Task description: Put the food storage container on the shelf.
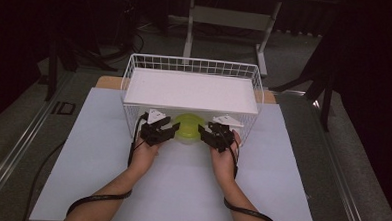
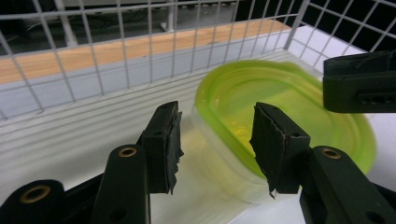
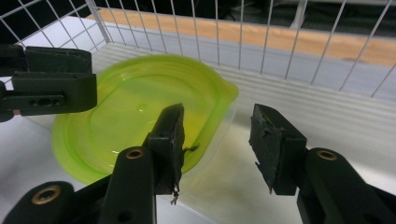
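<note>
A clear food container with a lime-green lid [image 1: 187, 127] sits at the front opening of a white wire basket [image 1: 131, 82]. My left gripper [image 1: 172, 125] is at the container's left end and my right gripper [image 1: 204, 129] at its right end. In the left gripper view the left gripper [image 2: 217, 140] stands open, its jaws on either side of the container's [image 2: 289, 107] near rim without pressing it. The right gripper [image 3: 217, 140] is open the same way, with the edge of the container [image 3: 116, 116] between its jaws.
A white board [image 1: 192, 90] covers the basket's top. Its wire wall [image 2: 93, 60] rises just behind the container. The basket rests on a pale tabletop [image 1: 181, 180] with a wooden strip [image 1: 107, 81] at the back. Table legs and dark stands are beyond.
</note>
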Demonstrator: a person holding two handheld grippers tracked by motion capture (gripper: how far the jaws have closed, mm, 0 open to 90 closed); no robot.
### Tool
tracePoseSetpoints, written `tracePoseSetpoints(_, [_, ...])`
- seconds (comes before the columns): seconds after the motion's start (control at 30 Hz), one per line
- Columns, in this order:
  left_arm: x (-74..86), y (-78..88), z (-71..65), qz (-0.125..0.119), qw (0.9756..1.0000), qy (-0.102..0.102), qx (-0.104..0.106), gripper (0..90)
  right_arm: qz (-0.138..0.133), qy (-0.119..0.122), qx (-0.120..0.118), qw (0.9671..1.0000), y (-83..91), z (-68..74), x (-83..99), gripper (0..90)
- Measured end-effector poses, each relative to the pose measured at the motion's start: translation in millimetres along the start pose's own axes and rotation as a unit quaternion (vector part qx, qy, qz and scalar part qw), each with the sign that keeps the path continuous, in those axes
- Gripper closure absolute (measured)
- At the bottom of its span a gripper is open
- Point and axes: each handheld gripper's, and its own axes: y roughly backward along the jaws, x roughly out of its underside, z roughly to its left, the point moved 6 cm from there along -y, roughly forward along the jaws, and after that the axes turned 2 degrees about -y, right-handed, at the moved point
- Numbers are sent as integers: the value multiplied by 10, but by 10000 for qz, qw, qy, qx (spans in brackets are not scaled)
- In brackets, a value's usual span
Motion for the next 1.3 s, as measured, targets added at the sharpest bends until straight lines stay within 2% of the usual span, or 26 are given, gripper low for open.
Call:
tracePoseSetpoints(0.13, [-12,44,-11,17,9999,133,86,503,-70,136,-60,9999,53,50,-8,531])
tracePoseSetpoints(0.2, [-3,82,-8,29,9995,276,179,503,-76,158,-92,9998,87,76,3,526])
tracePoseSetpoints(0.27, [12,126,13,23,9993,306,210,503,-70,151,-160,9997,128,99,15,518])
tracePoseSetpoints(0.47, [62,289,19,-28,9996,193,208,503,-14,100,-289,9995,230,175,116,519])
tracePoseSetpoints(0.6, [137,398,-28,24,9996,138,250,503,5,195,-319,9993,269,238,175,528])
tracePoseSetpoints(0.67, [194,443,-60,134,9997,52,171,497,14,238,-313,9992,279,272,199,534])
tracePoseSetpoints(0.73, [243,495,-102,132,9998,38,164,465,6,270,-321,9991,285,300,221,531])
tracePoseSetpoints(0.9, [352,626,-202,199,9990,-42,387,442,52,262,-301,9992,283,329,295,566])
tracePoseSetpoints(1.1, [491,752,-255,313,9977,100,600,441,223,318,-336,9987,215,391,426,660])
tracePoseSetpoints(1.2, [529,800,-293,251,9974,-38,676,368,310,277,-425,9982,170,419,465,735])
tracePoseSetpoints(1.23, [548,812,-306,249,9963,-116,811,341,349,244,-466,9980,156,425,470,756])
tracePoseSetpoints(1.27, [562,816,-319,250,9953,-186,916,278,357,232,-468,9980,143,428,470,779])
tracePoseSetpoints(1.3, [575,814,-322,284,9955,-233,879,220,386,221,-499,9978,131,434,468,804])
